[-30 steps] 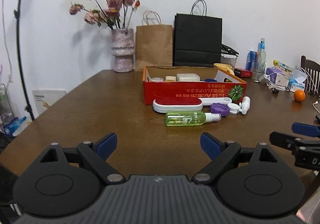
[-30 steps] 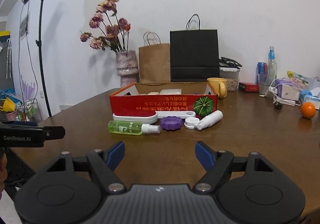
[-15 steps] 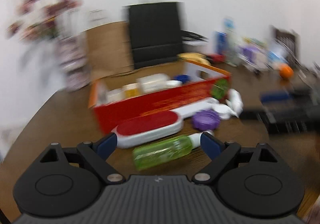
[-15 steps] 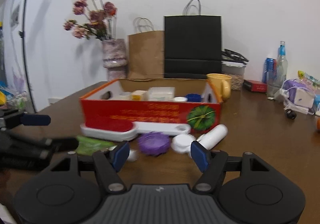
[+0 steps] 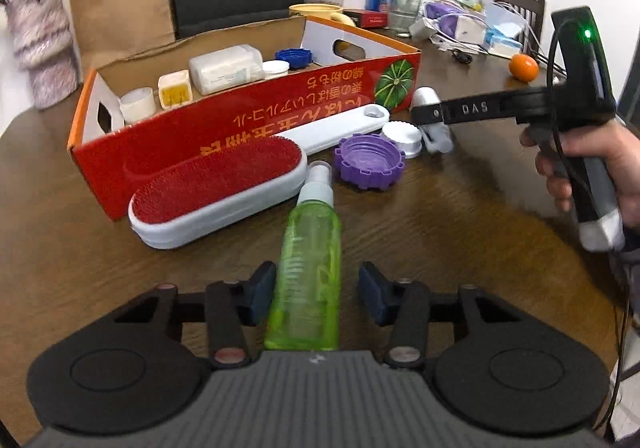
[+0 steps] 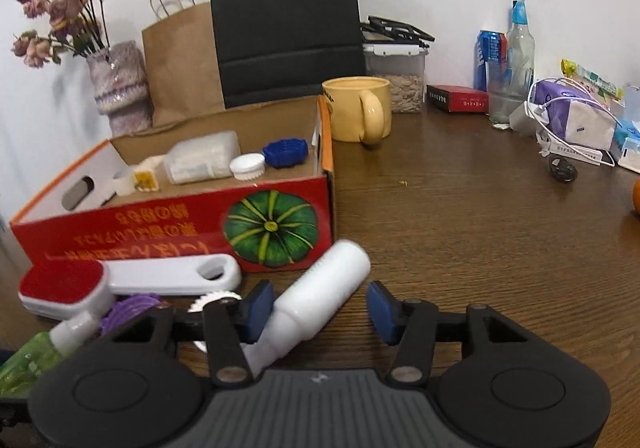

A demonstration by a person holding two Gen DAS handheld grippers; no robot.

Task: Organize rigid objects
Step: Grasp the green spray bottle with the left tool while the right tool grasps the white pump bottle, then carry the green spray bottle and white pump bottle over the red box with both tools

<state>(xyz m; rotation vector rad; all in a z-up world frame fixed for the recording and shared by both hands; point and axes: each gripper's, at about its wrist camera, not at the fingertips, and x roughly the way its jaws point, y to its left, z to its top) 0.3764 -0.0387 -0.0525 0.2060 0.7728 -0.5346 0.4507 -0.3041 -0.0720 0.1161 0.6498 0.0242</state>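
Our left gripper (image 5: 316,294) is closing around the green bottle (image 5: 310,264), lying on the table (image 5: 440,216) in front of the red box (image 5: 248,120); pads not yet touching. Our right gripper (image 6: 316,308) is closing around the white bottle (image 6: 320,296) at the box's corner, right pad clear

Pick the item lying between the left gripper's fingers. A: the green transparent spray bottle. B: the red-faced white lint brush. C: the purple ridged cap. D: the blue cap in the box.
A: in the left wrist view the green transparent spray bottle lies lengthwise between the closing left gripper fingers, its white nozzle pointing away toward the red cardboard box.
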